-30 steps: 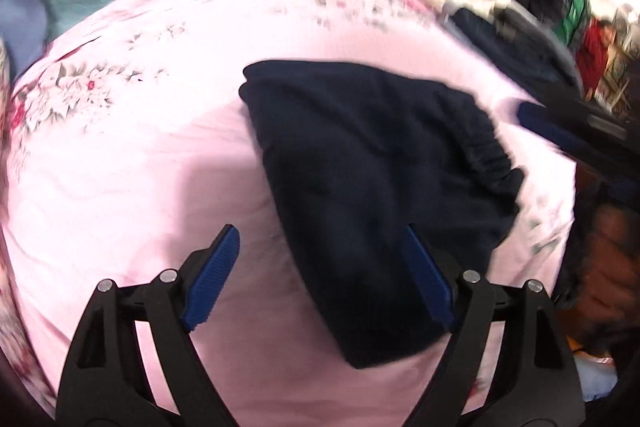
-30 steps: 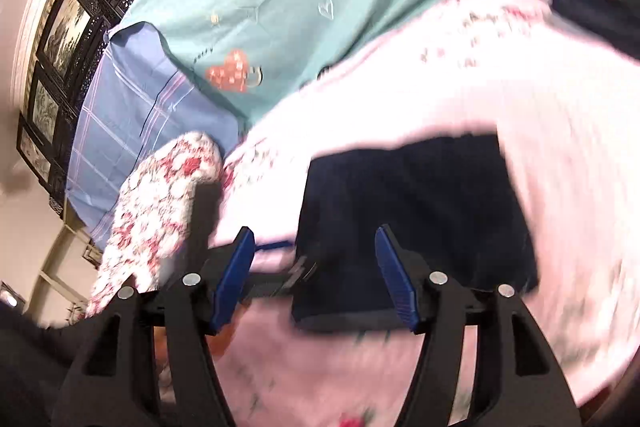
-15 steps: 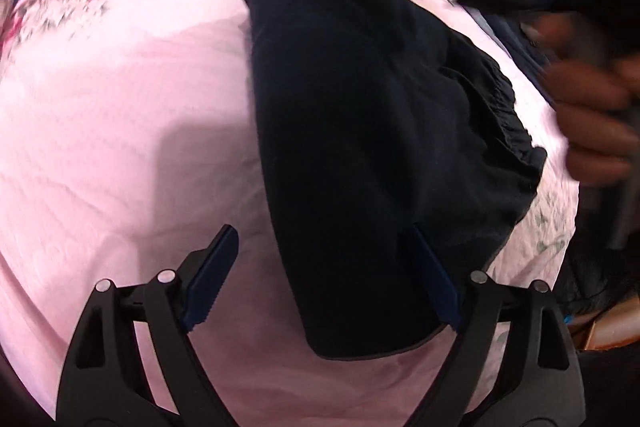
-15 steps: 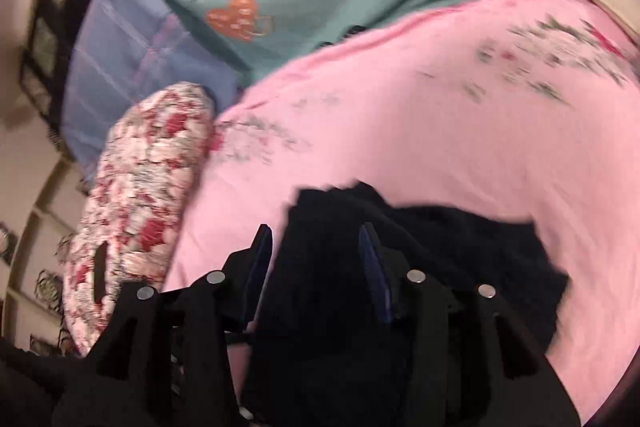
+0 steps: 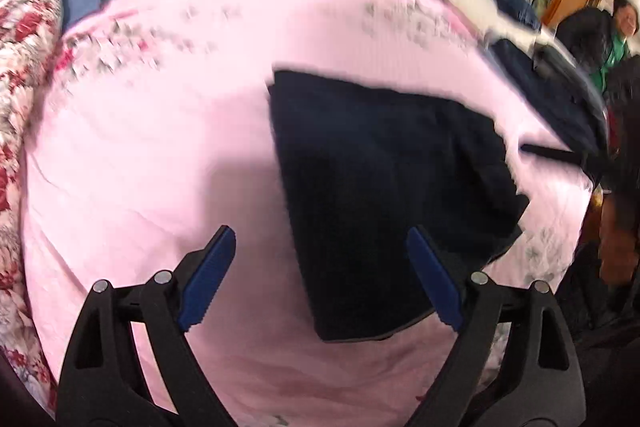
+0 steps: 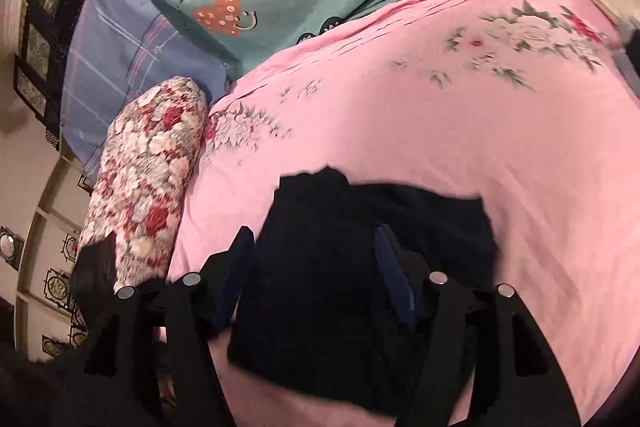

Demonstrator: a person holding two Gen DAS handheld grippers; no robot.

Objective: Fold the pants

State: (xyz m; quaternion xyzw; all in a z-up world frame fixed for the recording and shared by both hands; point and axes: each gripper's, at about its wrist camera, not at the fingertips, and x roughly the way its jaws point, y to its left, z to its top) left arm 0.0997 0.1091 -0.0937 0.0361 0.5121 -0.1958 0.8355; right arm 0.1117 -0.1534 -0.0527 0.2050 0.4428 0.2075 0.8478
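Bare pink bedsheet (image 6: 500, 131) lay open beyond and to the right of the folded pants (image 6: 360, 267), giving clear passage. On the left a floral bolster (image 6: 148, 179) closed off that edge, and a heap of dark clothes (image 5: 560, 107) crowded the far right corner.

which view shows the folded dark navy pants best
The left wrist view: the folded dark navy fabric pants lie whole on the pink floral bedsheet, all edges visible. The right wrist view shows them closer but partly hidden behind the right claw.
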